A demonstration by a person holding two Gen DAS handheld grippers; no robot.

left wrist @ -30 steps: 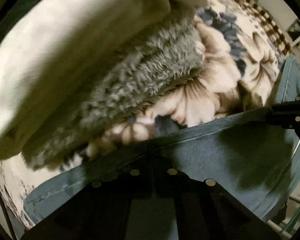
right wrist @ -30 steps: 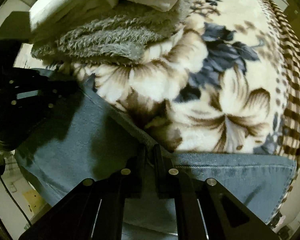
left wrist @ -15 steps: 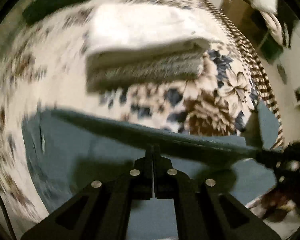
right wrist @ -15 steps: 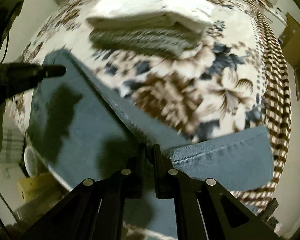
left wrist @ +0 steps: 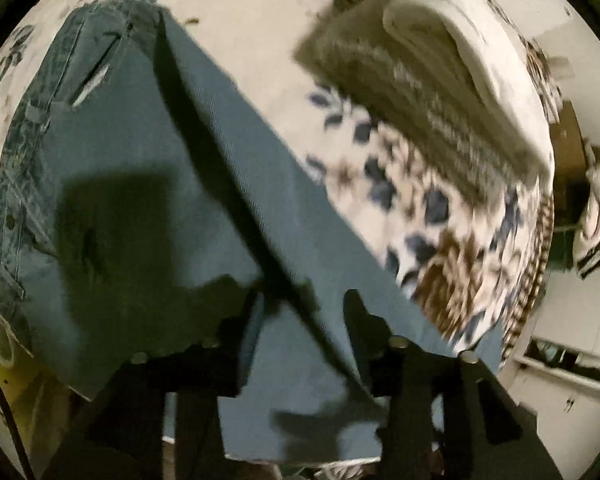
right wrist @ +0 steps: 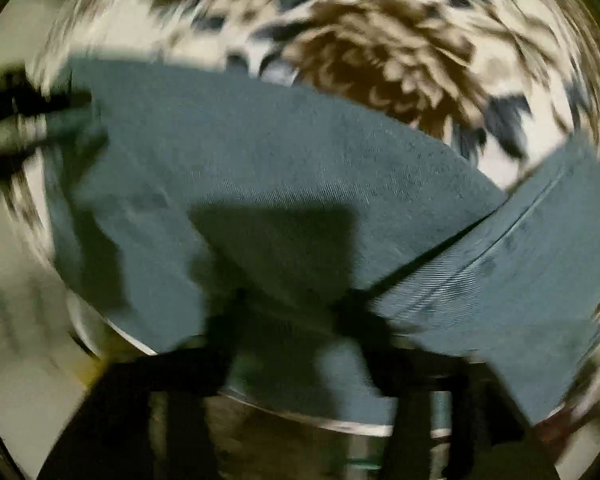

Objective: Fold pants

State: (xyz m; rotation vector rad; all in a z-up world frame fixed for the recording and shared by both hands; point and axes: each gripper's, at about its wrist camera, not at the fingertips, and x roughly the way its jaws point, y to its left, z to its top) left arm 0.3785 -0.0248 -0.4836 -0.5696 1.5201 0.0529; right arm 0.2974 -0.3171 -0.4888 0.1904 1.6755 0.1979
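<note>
Now both hand-held grippers [left wrist: 304, 304] [right wrist: 292, 304] just opened, releasing folded jeans [left wrist: 140, 168]; earlier clamped.

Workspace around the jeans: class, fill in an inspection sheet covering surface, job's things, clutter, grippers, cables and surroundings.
Surface: floral blanket in cream, brown and navy, with a checked border at its edge.
Job's things: blue jeans lying folded over on the blanket, one layer's edge running diagonally across the other, waistband end away from the grippers.
Clutter: folded grey fluffy blanket with a folded cream cloth stacked on it, beside the jeans.
Grippers: left gripper and right gripper have both just been opening; jaws apart over the denim, not pinching it.
Cables: nothing seen clearly.
Surroundings: pale furniture beyond the blanket's edge, too blurred to name.
</note>
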